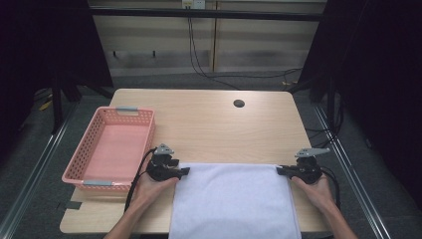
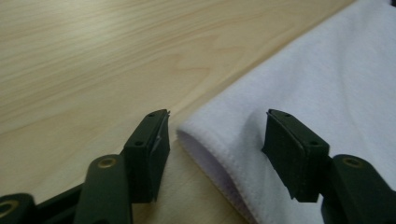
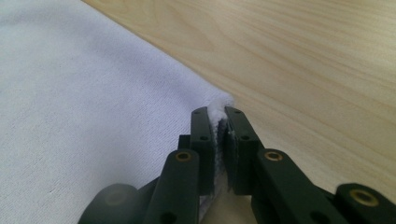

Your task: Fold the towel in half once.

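High view is showing a white towel (image 1: 234,199) lying flat on the table (image 1: 209,119), its near part hanging over the table's front edge, with a gripper at each far corner. The right gripper (image 3: 218,122) is already pinching its corner: a tuft of cloth is bunching up between the pressed-together jaws. The left gripper (image 2: 215,149) is lagging; its jaws are standing spread, with the towel's corner lying between them and neither pad pressing on it. So one corner is taken and the other is waiting for the pinch. Lifting or folding is looking not yet begun, and the pink basket (image 1: 107,149), beyond the left fingers, is sitting empty.
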Motion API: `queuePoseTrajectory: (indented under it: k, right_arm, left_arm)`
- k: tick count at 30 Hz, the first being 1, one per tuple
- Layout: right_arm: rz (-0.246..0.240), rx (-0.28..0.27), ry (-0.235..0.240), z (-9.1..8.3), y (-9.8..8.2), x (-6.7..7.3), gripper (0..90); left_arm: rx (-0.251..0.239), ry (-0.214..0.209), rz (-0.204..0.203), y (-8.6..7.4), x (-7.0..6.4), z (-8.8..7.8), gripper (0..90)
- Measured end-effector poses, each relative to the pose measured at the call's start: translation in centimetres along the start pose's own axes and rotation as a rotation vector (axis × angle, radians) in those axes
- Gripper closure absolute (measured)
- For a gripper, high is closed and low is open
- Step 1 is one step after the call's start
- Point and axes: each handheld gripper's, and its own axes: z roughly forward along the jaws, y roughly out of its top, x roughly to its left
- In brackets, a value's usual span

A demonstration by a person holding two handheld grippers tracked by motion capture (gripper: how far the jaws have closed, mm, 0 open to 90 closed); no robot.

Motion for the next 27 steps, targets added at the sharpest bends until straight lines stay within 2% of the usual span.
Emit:
queuePoseTrajectory:
  k: [1,2,3,4,5,7,8,9,10,11,12,13,14,16,18,19,20,21,22,24,25,27]
  right_arm:
    - [0.002,-0.003,0.003,0.0,0.0,0.0,83.5]
    - [0.002,-0.003,0.003,0.0,0.0,0.0,83.5]
    - [0.008,-0.003,0.010,0.0,0.0,-0.1,83.5]
    - [0.016,-0.003,0.019,0.1,0.0,-0.1,83.6]
    - [0.025,-0.001,0.027,0.1,0.0,-0.2,83.8]
    - [0.032,-0.014,0.041,0.0,0.0,-0.3,84.3]
    - [0.034,-0.020,0.048,0.0,0.0,-0.4,84.4]
    - [0.051,-0.022,0.059,-0.1,0.1,-0.4,84.7]
    - [0.051,-0.022,0.059,-0.1,0.1,-0.4,84.7]
    - [0.062,-0.049,0.074,-0.6,0.3,-0.7,85.1]
    - [0.062,-0.049,0.074,-0.6,0.3,-0.7,85.1]
    - [0.087,-0.092,0.095,-1.3,0.6,-0.8,85.3]
    - [0.087,-0.092,0.095,-1.3,0.6,-0.8,85.3]
    - [0.083,-0.145,0.106,-2.2,1.4,-0.9,85.4]
    - [0.079,-0.181,0.110,-3.0,2.1,-0.8,85.5]
    - [0.069,-0.215,0.114,-3.6,3.0,-0.7,85.4]
    - [0.064,-0.230,0.114,-4.0,3.5,-0.7,85.4]
    - [0.064,-0.230,0.114,-4.0,3.5,-0.7,85.4]
    - [0.044,-0.261,0.118,-4.8,4.7,-0.5,85.5]
    - [0.036,-0.271,0.118,-5.2,5.3,-0.4,85.4]
    - [0.021,-0.287,0.110,-5.8,6.4,-0.5,85.4]
    - [0.015,-0.302,0.099,-6.3,7.2,-0.8,85.5]
  left_arm:
    - [0.001,-0.001,0.018,0.0,0.0,0.1,45.3]
    - [0.001,-0.001,0.018,0.0,0.0,0.1,49.5]
    - [-0.013,-0.014,0.005,0.0,0.2,0.3,49.5]
    - [-0.020,-0.045,-0.006,0.1,0.4,0.4,58.4]
    - [-0.012,-0.065,-0.001,0.1,0.4,0.5,66.3]
    - [0.022,-0.085,0.017,0.4,0.0,0.6,80.3]
    - [0.022,-0.085,0.017,0.4,0.0,0.6,81.9]
    - [-0.005,-0.097,0.001,0.6,0.0,0.4,83.2]
    - [-0.005,-0.097,0.001,0.6,0.0,0.4,83.5]
    - [-0.036,-0.110,0.002,1.0,-0.2,-0.3,83.8]
    - [-0.036,-0.110,0.002,1.0,-0.2,-0.3,84.0]
    - [-0.081,-0.118,0.001,1.5,-0.3,-1.3,84.1]
    - [-0.081,-0.118,0.001,1.5,-0.3,-1.3,84.2]
    - [-0.127,-0.118,-0.017,2.3,-0.1,-2.5,84.3]
    - [-0.160,-0.110,-0.019,2.9,-0.1,-3.2,84.3]
    - [-0.176,-0.110,-0.027,3.7,-0.2,-3.9,84.3]
    - [-0.202,-0.118,-0.030,4.1,-0.5,-4.5,84.3]
    - [-0.202,-0.118,-0.030,4.1,-0.5,-4.5,84.3]
    - [-0.222,-0.110,-0.008,5.1,-1.0,-5.3,84.3]
    - [-0.230,-0.109,-0.011,5.5,-1.1,-5.5,84.3]
    - [-0.237,-0.103,0.004,6.4,-1.2,-5.9,84.3]
    - [-0.259,-0.109,0.012,7.4,-1.0,-6.6,84.3]
